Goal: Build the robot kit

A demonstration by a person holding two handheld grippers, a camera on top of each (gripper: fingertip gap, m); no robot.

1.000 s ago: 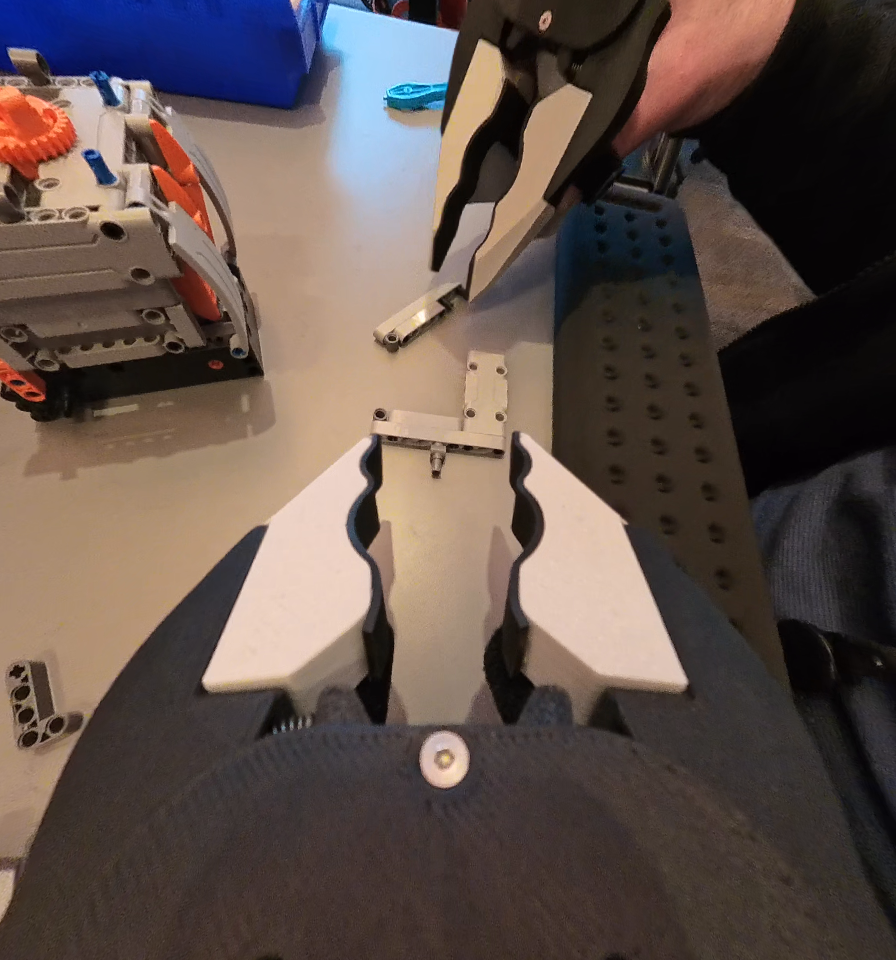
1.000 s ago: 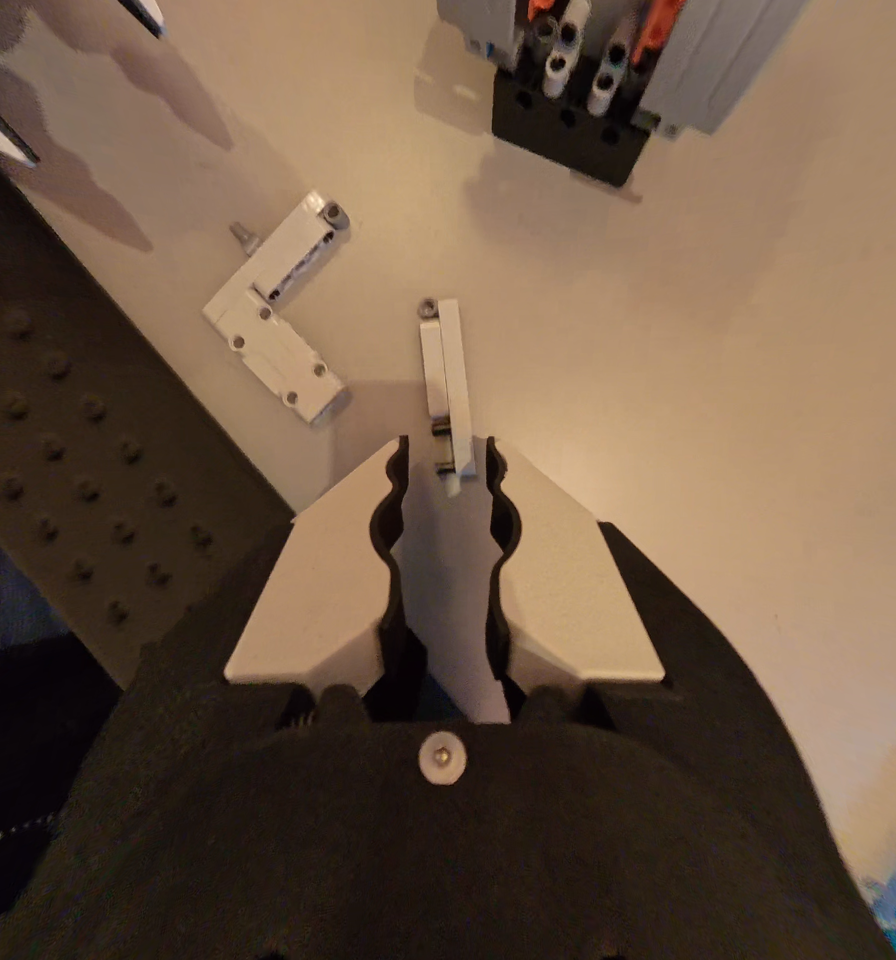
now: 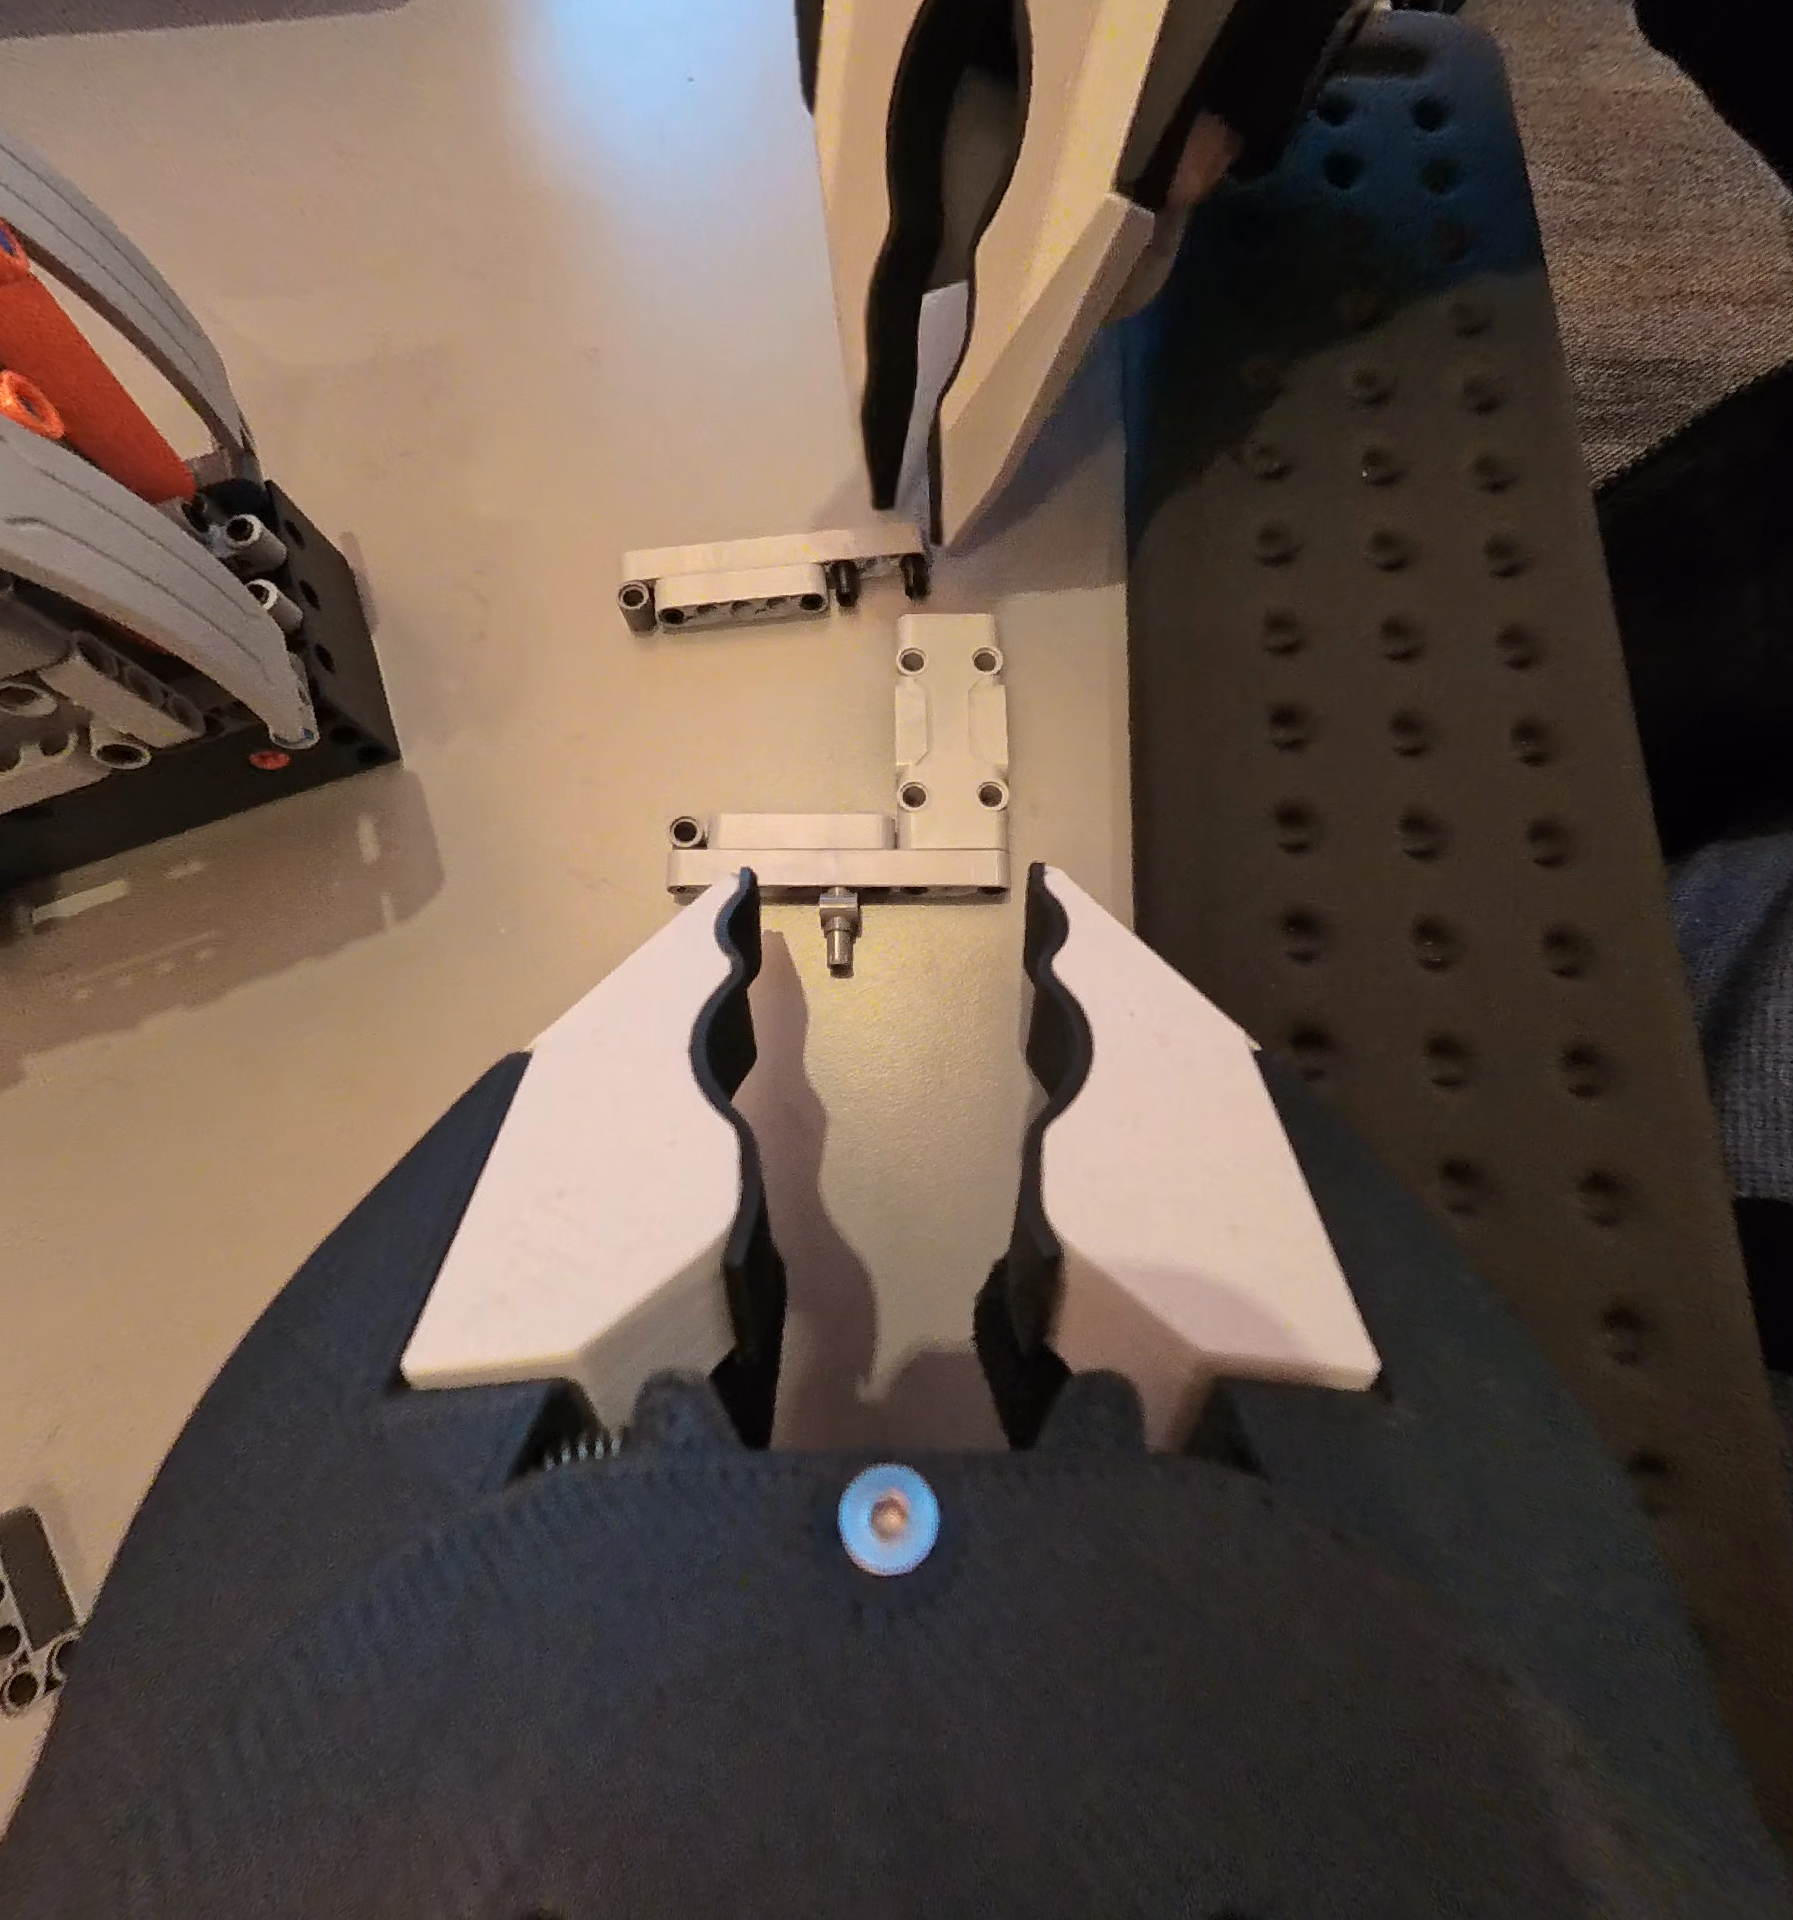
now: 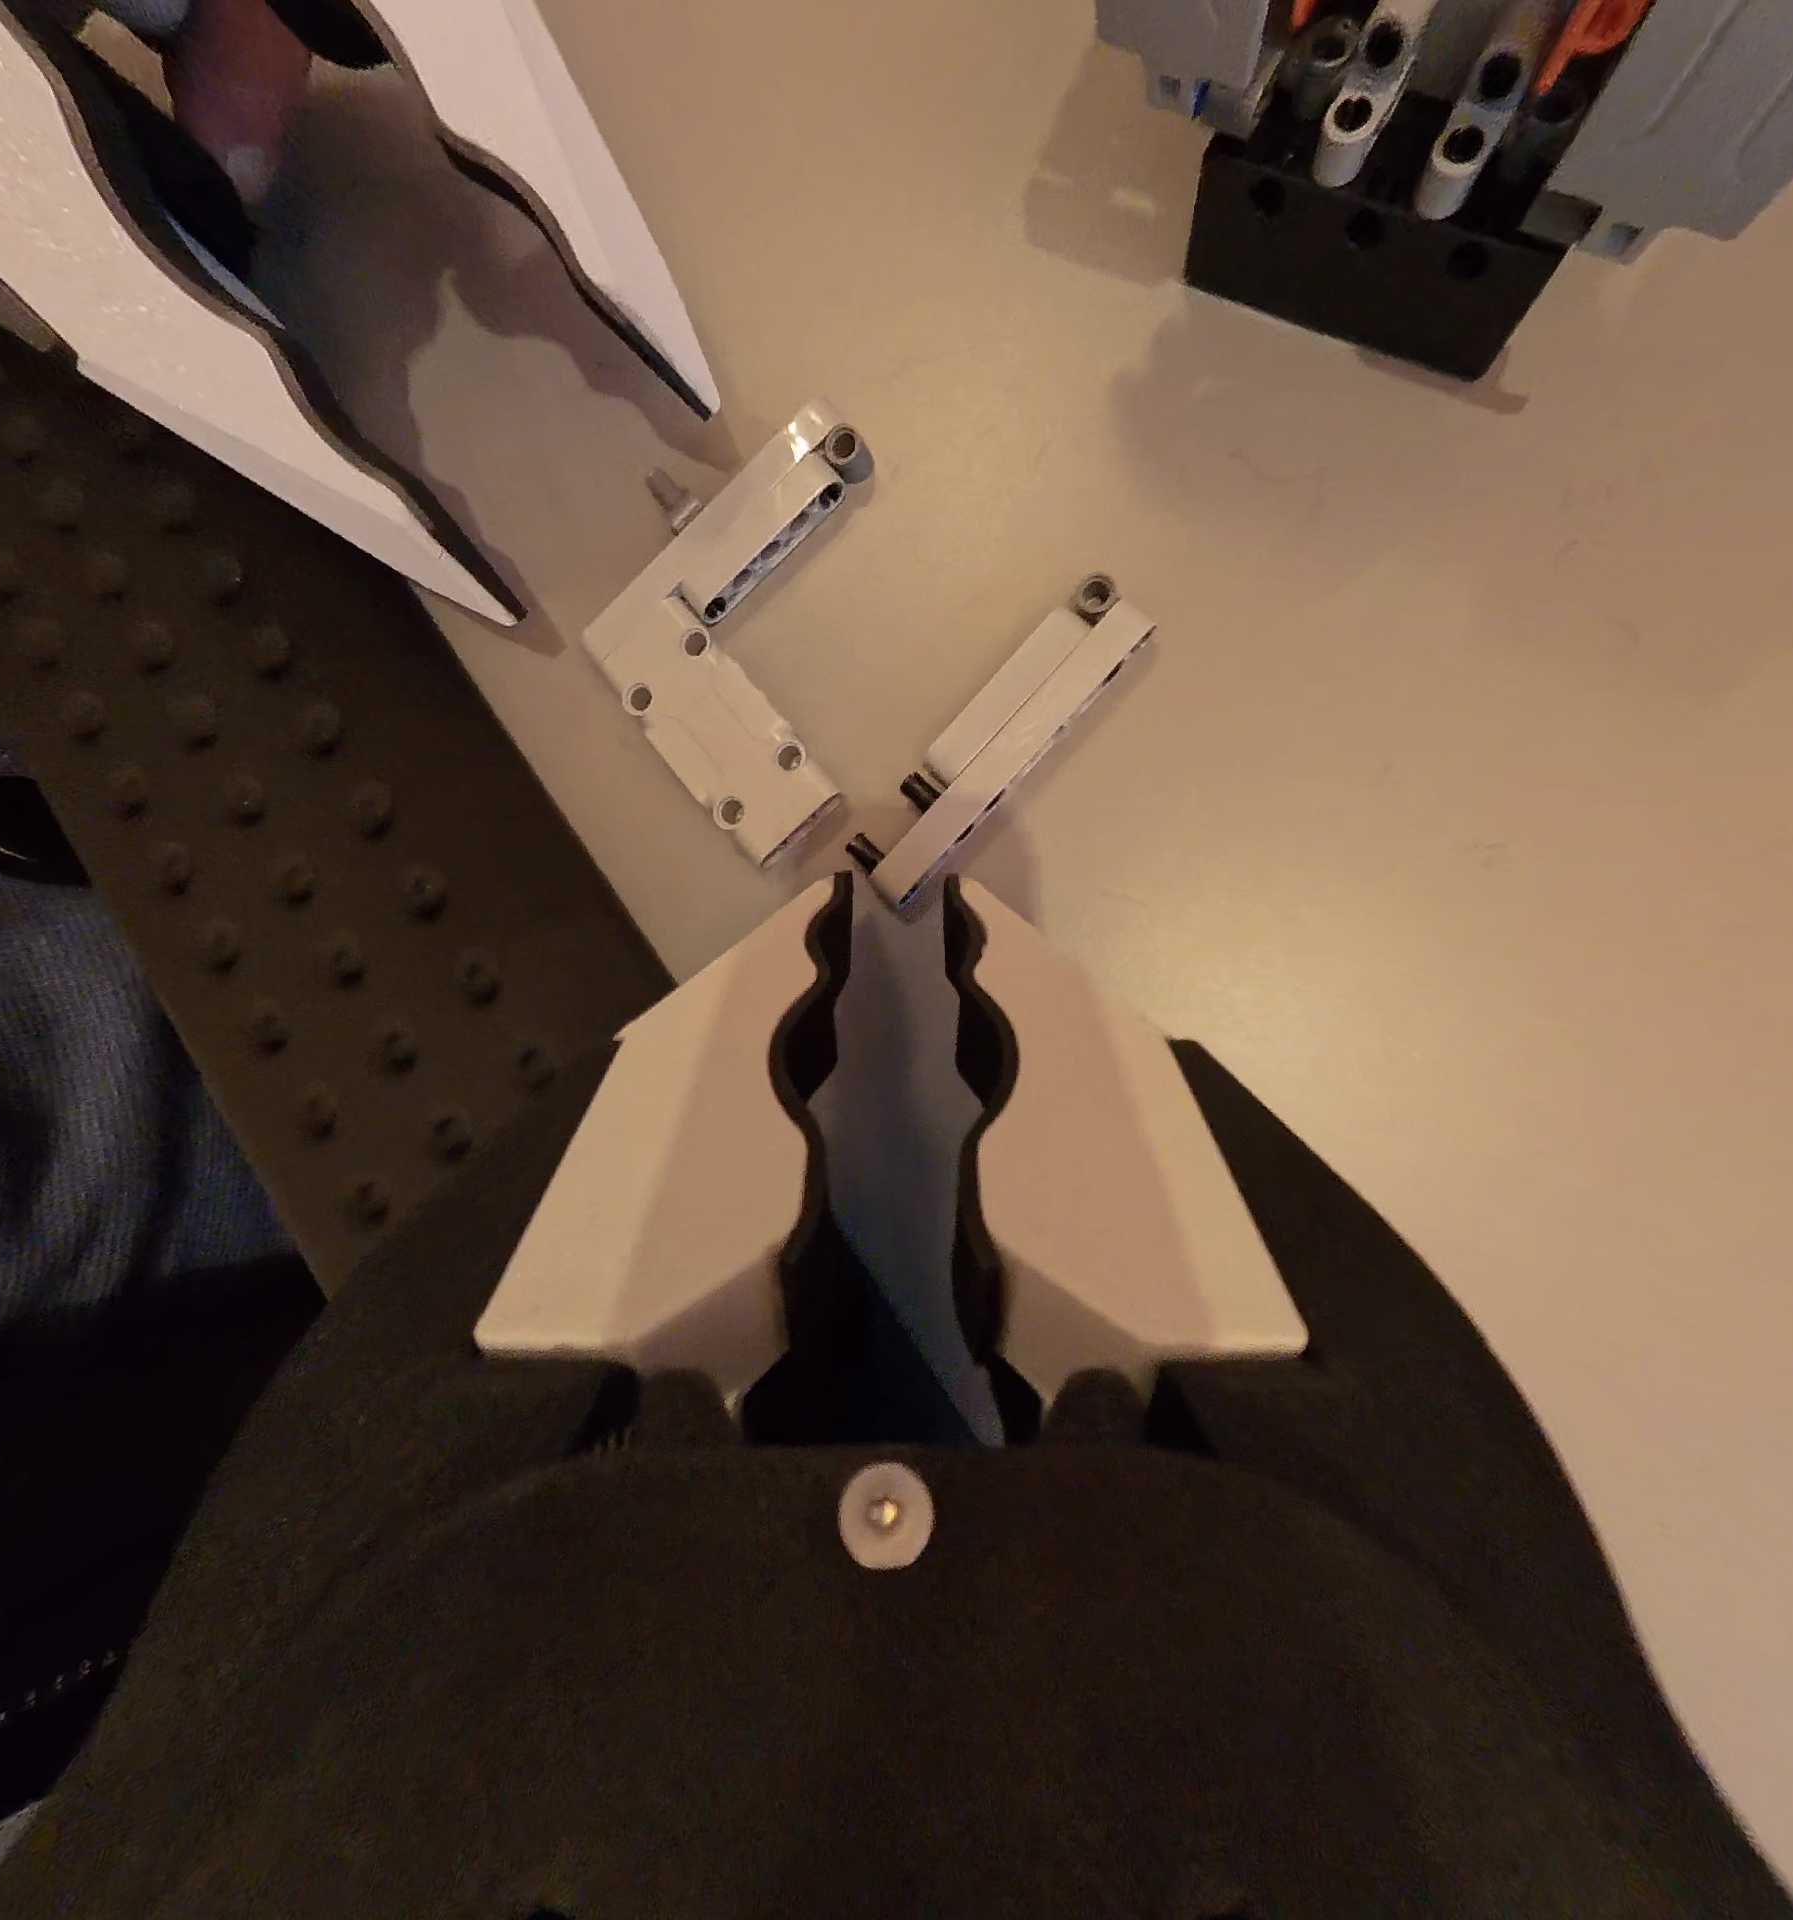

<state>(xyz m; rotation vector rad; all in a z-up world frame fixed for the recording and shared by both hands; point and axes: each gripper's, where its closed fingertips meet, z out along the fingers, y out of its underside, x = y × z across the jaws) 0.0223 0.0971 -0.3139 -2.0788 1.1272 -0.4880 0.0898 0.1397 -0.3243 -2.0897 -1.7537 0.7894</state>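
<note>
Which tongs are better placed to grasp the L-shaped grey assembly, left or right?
Left, probably. The left tongs are open, and their tips flank the L-shaped grey assembly on the table. The right tongs sit at the straight grey beam instead.

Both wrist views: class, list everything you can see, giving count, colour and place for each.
L-shaped beam assembly: 1, light grey, before the left claw's tips.
Straight beam pair: 1, light grey with black pins, at the right claw's tips.
Brick-built model: 1, grey, orange and black, far left.
Small beam: 1, grey, lower left.
Studded mat: 1, dark, table's right edge.
Table: 1, beige.
Left claw: 1, open.
Right claw: 1, open.
</note>
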